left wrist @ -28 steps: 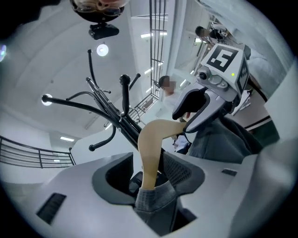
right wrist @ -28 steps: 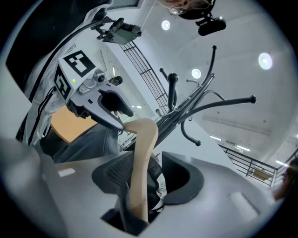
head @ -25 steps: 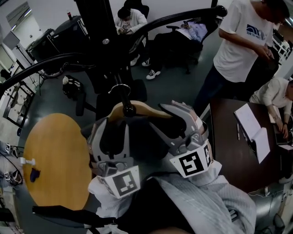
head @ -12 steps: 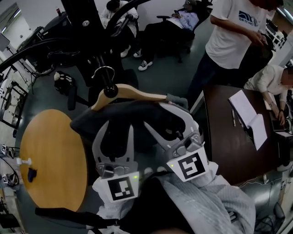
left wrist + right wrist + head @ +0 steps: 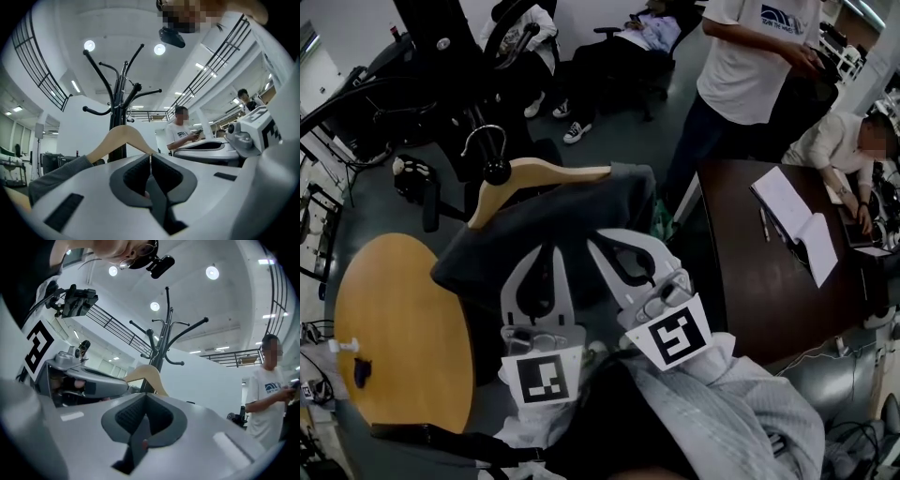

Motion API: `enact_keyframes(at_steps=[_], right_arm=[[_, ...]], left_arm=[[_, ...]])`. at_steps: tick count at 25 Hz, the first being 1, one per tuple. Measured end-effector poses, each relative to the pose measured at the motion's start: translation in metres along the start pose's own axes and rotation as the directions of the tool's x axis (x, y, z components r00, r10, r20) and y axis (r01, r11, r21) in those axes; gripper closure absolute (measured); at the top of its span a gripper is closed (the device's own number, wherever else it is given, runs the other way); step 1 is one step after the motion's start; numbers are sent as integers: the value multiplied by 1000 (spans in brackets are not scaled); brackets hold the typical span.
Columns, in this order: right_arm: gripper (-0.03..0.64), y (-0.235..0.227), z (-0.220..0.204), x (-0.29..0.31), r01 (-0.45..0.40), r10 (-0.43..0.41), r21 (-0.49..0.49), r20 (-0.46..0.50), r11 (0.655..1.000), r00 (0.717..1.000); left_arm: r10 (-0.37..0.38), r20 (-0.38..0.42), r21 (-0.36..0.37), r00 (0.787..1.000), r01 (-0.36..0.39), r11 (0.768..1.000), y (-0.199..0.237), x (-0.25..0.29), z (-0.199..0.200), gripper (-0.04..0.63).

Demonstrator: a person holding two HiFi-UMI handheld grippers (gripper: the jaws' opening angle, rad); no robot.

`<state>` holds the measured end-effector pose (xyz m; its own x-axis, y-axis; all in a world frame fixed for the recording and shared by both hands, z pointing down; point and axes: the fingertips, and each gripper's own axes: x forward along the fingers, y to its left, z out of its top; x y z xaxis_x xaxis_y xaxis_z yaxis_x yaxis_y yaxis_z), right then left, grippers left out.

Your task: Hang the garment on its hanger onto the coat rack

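Wooden hanger (image 5: 553, 170) w/ grey garment (image 5: 511, 246) is propped over both tong tips, short of the coat rack (image 5: 123, 93). Left tongs (image 5: 547, 247) are closing and right tongs (image 5: 598, 236) are pressed together, w/ nothing seen pinched. Risk: an unclamped load could be tipped off. The long axis is laid left–right, hook (image 5: 483, 141) pointed toward the rack.

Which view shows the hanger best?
Head view: the hanger shows its hook and wooden arms, with the garment draped over it. The left gripper view and right gripper view catch only its wooden top.
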<state>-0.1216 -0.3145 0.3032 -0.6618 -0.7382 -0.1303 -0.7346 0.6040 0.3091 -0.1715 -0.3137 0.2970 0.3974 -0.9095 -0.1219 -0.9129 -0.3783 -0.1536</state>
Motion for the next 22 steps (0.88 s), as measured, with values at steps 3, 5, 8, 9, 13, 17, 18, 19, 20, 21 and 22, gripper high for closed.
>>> enact_keyframes(at_steps=[3, 5, 8, 9, 13, 17, 18, 19, 20, 21, 22], right_arm=[[615, -1, -3, -1, -2, 2, 35, -15, 999, 1000], [615, -6, -4, -1, 12, -11, 86, -16, 996, 1000], [615, -8, -2, 4, 16, -15, 106, -11, 994, 1000], [615, -8, -1, 5, 16, -15, 109, -9, 994, 1000], [615, -6, 3, 9, 19, -20, 124, 7, 992, 1000], [615, 0, 3, 14, 19, -21, 125, 11, 992, 1000], [615, 1, 3, 14, 23, -24, 128, 11, 992, 1000], [615, 1, 3, 14, 28, -30, 130, 12, 991, 999], [615, 1, 3, 13, 32, -34, 130, 13, 991, 999], [615, 1, 3, 12, 34, -35, 127, 11, 991, 999], [615, 1, 3, 11, 34, -35, 121, 6, 992, 999]], left_arm=[[11, -14, -11, 1000, -11, 1000, 0, 0, -2, 589], [11, -10, -8, 1000, -11, 1000, -1, 0, 0, 589], [6, -20, 15, 1000, -5, 1000, -3, -1, -1, 589], [2, -26, 16, 1000, -2, 1000, -3, -3, -1, 589], [3, -37, 18, 999, -3, 1000, 1, -8, -1, 589], [5, -36, 24, 999, -4, 1000, 9, -8, -3, 589], [1, -38, 24, 999, 0, 1000, 10, -7, -4, 589], [-4, -41, 25, 999, 5, 1000, 10, -7, -5, 589], [-8, -43, 26, 999, 9, 1000, 10, -7, -6, 589], [-11, -43, 24, 999, 12, 1000, 9, -6, -7, 589], [-14, -42, 20, 999, 15, 1000, 9, -5, -7, 589]])
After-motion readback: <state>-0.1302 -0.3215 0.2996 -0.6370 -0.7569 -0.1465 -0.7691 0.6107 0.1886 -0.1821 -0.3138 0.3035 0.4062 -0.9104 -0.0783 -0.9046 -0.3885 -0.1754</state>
